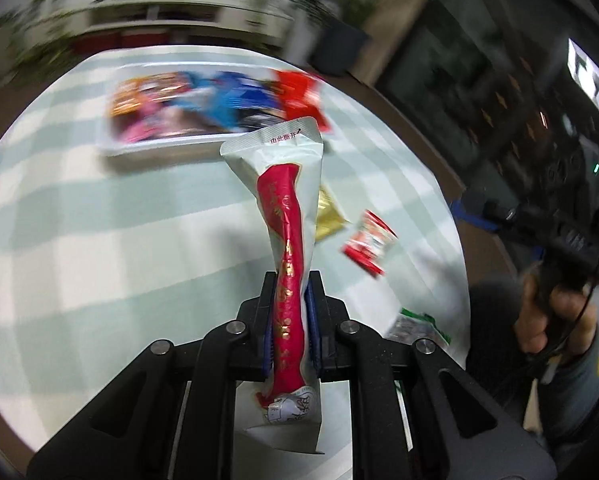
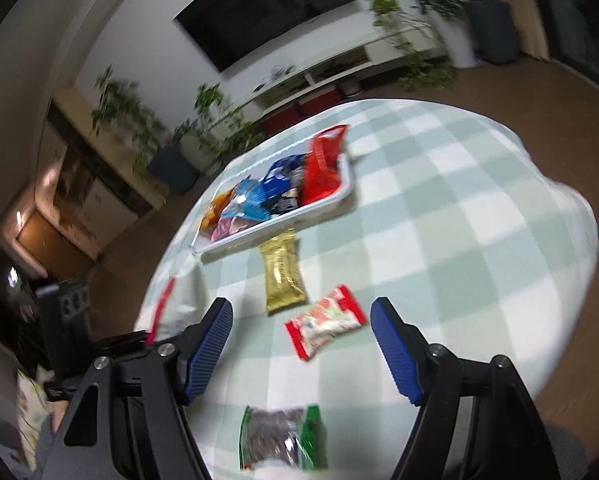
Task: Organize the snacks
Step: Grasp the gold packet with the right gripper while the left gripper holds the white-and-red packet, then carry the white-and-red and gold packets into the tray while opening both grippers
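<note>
Checked table [image 2: 439,208] right half bare | left gripper [image 1: 291,312] jaws clamp white-red packet [image 1: 287,216] | right gripper [image 2: 301,344] jaws wide

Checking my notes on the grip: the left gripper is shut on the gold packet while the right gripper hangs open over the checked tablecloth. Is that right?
Not quite. The left gripper is shut on a white and red snack packet, as the left wrist view shows. The gold packet lies on the checked tablecloth. The right gripper is open.
</note>
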`<state>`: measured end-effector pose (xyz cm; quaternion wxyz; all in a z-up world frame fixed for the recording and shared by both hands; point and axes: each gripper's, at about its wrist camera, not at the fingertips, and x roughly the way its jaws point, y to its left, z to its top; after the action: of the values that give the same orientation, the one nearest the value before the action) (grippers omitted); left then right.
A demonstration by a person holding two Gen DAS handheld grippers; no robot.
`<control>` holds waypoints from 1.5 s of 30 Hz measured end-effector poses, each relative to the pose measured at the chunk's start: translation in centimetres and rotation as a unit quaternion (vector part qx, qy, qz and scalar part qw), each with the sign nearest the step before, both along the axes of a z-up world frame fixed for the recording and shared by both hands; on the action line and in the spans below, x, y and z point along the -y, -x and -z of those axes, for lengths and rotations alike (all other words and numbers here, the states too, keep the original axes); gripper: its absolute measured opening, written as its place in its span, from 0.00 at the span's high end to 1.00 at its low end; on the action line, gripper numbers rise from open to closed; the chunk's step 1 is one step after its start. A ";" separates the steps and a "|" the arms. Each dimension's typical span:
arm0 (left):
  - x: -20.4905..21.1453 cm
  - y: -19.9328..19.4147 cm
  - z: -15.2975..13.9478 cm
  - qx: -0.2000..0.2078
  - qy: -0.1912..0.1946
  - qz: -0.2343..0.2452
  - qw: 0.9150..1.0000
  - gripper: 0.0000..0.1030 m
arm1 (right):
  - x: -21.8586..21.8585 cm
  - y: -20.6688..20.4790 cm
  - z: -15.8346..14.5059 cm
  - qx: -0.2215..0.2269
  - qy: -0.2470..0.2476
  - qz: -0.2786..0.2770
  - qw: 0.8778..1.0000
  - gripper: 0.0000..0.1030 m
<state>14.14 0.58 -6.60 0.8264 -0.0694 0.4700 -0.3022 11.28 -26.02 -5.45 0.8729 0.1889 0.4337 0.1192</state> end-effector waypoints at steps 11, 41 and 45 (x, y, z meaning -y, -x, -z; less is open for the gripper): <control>-4.9 0.3 0.4 0.001 0.034 -0.073 0.997 0.88 | -9.0 -9.6 4.2 -0.044 0.160 -0.089 0.982 0.42; -4.9 -5.2 -2.8 0.031 0.021 -0.093 0.995 0.88 | -4.2 -12.0 0.6 -0.026 0.047 -0.036 0.998 0.68; -4.9 -8.7 -5.6 0.055 0.005 -0.091 0.994 0.88 | -2.2 -14.5 -2.2 -0.006 0.032 -0.014 0.999 0.68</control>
<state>22.85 5.49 -0.96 0.8746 -0.0995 0.4142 -0.2315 25.82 -23.85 -3.22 0.8740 0.1557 0.4452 0.1170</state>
